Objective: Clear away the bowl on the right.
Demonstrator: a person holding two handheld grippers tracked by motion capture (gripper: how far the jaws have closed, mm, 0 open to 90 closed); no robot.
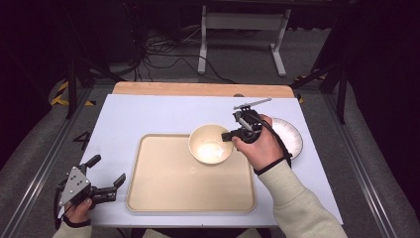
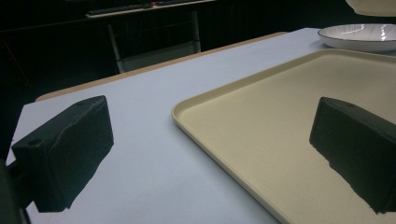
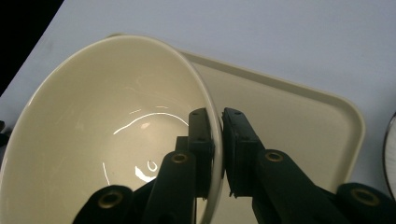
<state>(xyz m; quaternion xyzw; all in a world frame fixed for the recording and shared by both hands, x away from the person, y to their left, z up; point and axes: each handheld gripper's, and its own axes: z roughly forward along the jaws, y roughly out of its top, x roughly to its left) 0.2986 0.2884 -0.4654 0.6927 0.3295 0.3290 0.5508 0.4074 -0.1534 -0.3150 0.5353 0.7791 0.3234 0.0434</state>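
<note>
The right gripper (image 1: 231, 135) is clenched on the rim of a cream bowl (image 1: 211, 144). In the right gripper view one of its fingers (image 3: 201, 140) sits inside the bowl (image 3: 107, 135) and the other outside, with the thin wall pinched between them. The bowl is over the far right part of a cream tray (image 1: 163, 183), near the tray's back edge; I cannot tell whether it rests on the tray or is lifted clear. The right hand (image 1: 257, 144) holds that gripper from the right side. Just behind the hand a white plate (image 1: 292, 136) lies on the bench (image 1: 148, 114), beside the tray's right far corner.

The left gripper (image 1: 106, 173) is at the near left of the bench, just beside the tray's left edge. Its fingers (image 2: 70, 149) are spread wide and hold nothing. In the left gripper view one of them is over the bare bench (image 2: 140, 116) and the other over the tray (image 2: 261, 140).
</note>
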